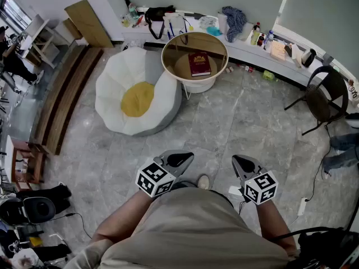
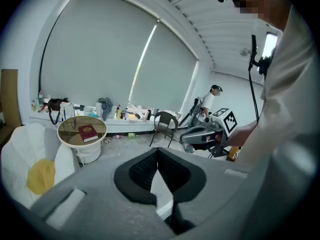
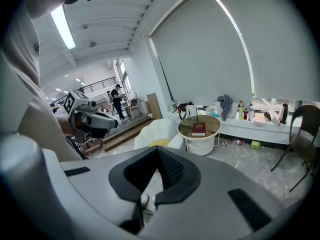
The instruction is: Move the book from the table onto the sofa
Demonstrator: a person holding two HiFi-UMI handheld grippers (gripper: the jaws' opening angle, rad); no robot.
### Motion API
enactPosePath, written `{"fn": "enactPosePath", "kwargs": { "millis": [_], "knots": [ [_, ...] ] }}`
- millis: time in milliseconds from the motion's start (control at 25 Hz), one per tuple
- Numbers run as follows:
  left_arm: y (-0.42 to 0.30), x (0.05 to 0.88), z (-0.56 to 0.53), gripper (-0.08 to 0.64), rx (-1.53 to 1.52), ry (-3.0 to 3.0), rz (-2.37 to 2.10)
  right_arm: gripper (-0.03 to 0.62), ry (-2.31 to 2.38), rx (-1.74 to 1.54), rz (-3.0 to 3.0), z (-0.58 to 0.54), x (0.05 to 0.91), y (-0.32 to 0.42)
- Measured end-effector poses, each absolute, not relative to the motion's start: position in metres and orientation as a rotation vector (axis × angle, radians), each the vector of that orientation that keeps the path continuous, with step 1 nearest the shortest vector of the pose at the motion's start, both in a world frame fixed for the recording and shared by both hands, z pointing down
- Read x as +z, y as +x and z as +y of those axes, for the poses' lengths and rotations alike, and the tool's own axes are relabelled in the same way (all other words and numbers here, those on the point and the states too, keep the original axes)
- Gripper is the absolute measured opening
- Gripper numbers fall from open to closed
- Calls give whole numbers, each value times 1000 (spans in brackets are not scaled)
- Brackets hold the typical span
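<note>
Where the person stands: on the grey stone floor [image 1: 241,122] at the near side, well apart from the furniture. The walk-up seems not yet made, which would explain why nothing is in hand.
Sofa: a white, petal-shaped sofa [image 1: 120,72] with a yellow centre, at far left. Its hollow faces up and is bare, so it looks ready to take a flat thing dropped in from above.
Bench: a round, glass-topped bench [image 1: 176,48] on a white base, at far centre, just to the right of the sofa and seemingly touching it. Set this close together, the two probably leave only a short carry leftward.
Book: a dark red book [image 1: 199,64] lies flat, cover up, near the middle of the bench top. It is on the bench, not on the sofa. With its edges clear of the rim, a pinch on one edge is probably the way in.
Left gripper: the left gripper [image 1: 182,157] is held low at near centre and aimed forward and down. Its jaws are pressed together with nothing between them, and it touches nothing.
Right gripper: the right gripper [image 1: 243,162], just to the right of the left one, is likewise closed on nothing. Both look merely carried, and would have to spread before any grasp.
</note>
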State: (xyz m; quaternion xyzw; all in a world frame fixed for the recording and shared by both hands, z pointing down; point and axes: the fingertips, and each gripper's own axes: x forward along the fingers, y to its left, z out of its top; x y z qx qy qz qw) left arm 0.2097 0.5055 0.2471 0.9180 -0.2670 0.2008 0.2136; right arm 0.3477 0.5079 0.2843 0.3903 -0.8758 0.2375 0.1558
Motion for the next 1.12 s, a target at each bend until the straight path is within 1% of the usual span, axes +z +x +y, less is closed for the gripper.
{"fn": "enactPosePath", "kwargs": {
  "millis": [240, 520, 760, 840, 880, 960, 1040, 1120],
  "knots": [
    [215, 250, 484, 8, 563, 2534, -796, 11, 1097, 678, -2522, 486, 292, 358],
    [197, 259, 446, 8, 557, 2496, -816, 11, 1068, 704, -2524, 443, 303, 342],
    [169, 276, 374, 9, 532, 2502, -787, 15, 1096, 722, -2482, 381, 321, 314],
    [159, 284, 343, 24, 535, 2501, -750, 18, 1137, 771, -2452, 355, 327, 305],
    [153, 285, 325, 42, 536, 2500, -733, 26, 1160, 801, -2440, 340, 329, 299],
    [140, 286, 287, 77, 522, 2492, -708, 83, 1189, 833, -2418, 308, 328, 285],
    [121, 287, 250, 92, 492, 2465, -691, 114, 1197, 824, -2393, 274, 328, 267],
    [101, 293, 219, 103, 473, 2424, -662, 121, 1215, 819, -2368, 243, 328, 250]
  ]
}}
